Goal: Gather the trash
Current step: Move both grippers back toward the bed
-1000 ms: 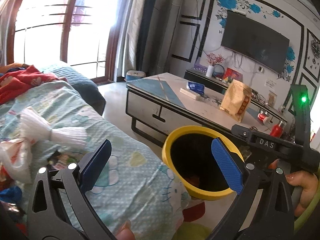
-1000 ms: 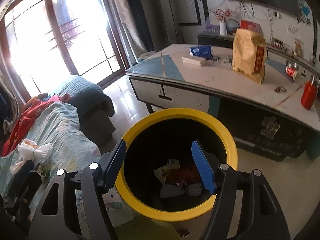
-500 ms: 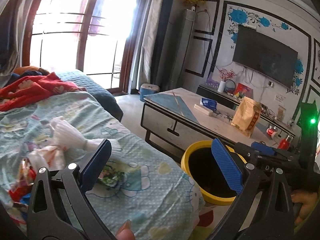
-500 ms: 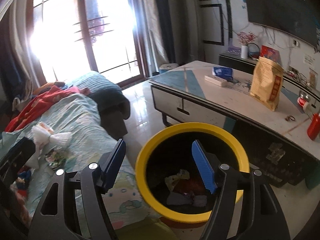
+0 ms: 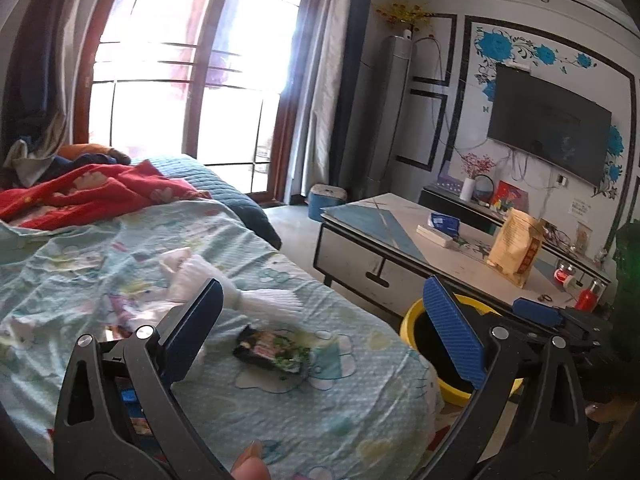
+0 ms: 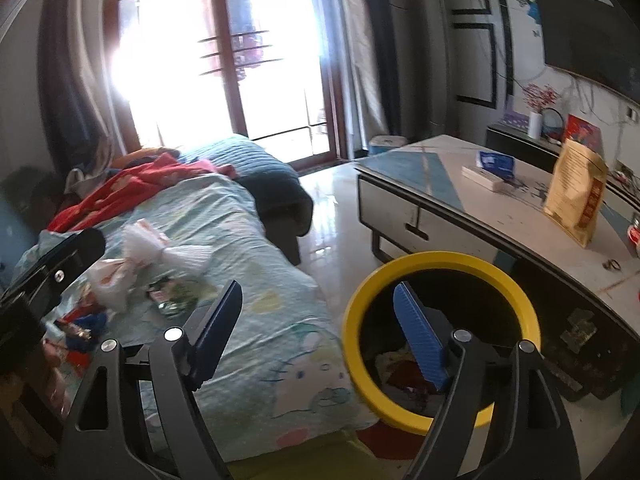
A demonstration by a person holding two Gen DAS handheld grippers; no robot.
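Note:
A yellow-rimmed black bin point(image 6: 440, 264) point(image 5: 412, 312) stands on the floor between the bed and the coffee table, with several wrappers at its bottom. On the light-blue bedsheet lie a dark snack wrapper point(image 5: 272, 350) point(image 6: 172, 294), a white knotted bag point(image 5: 256, 300) point(image 6: 160, 250) and more crumpled wrappers point(image 6: 80, 320) at the left. My left gripper point(image 5: 320, 328) is open and empty above the bed, the dark wrapper framed between its fingers. My right gripper point(image 6: 320, 332) hangs over the bed edge and bin rim, its jaws opening, nothing between them.
A grey and blue coffee table point(image 5: 400, 236) point(image 6: 460, 216) carries a tan paper bag point(image 5: 516, 248), a blue pack and a red bottle. A red blanket point(image 5: 88, 196) lies at the bed's head. Glass doors, a wall TV point(image 5: 548, 124) and a small blue bin point(image 5: 326, 200) stand behind.
Both views have swung left from the bin toward the bed. The trash on the sheet now sits between my left fingers. My right jaws stand wider apart.

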